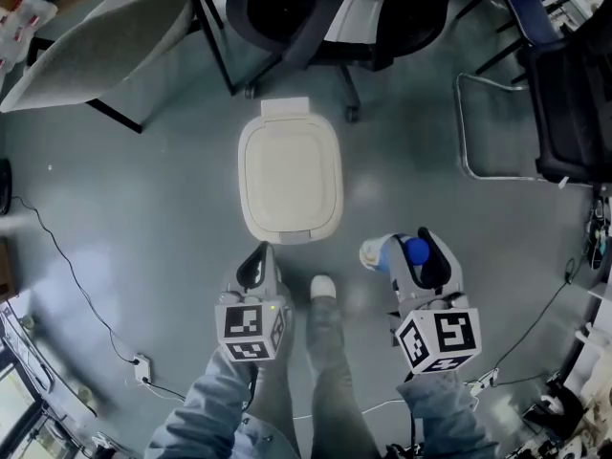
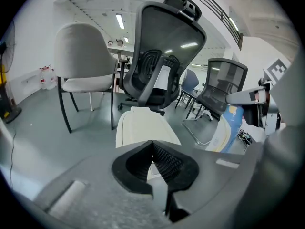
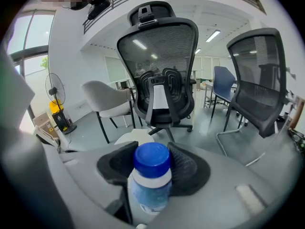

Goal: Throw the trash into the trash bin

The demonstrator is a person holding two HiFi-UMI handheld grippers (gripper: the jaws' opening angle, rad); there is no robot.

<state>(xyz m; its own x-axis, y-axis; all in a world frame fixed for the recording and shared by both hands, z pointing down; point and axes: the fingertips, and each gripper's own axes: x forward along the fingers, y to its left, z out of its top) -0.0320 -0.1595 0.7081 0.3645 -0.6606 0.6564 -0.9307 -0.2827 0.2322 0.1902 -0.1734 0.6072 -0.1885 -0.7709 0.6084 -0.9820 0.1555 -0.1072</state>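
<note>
The trash bin [image 1: 290,175] is a cream plastic box with rounded corners. Its smooth flat lid is closed, and it stands on the grey, slightly shiny floor [image 1: 143,218]. In front of it is a black mesh office chair [image 3: 159,66].

The trash is a small bottle [image 1: 387,253] of pale plastic with a round blue cap. It is off the floor, just beside the near right corner of the bin. My right gripper [image 1: 419,261] has it between its ribbed black pads [image 3: 190,168], which stand wide and press on the bottle's neck, with the cap toward the camera.

My left gripper [image 1: 256,266] has its jaws together with nothing between them. It is at the bin's near left corner. Both grippers point forward and slanted down.
</note>
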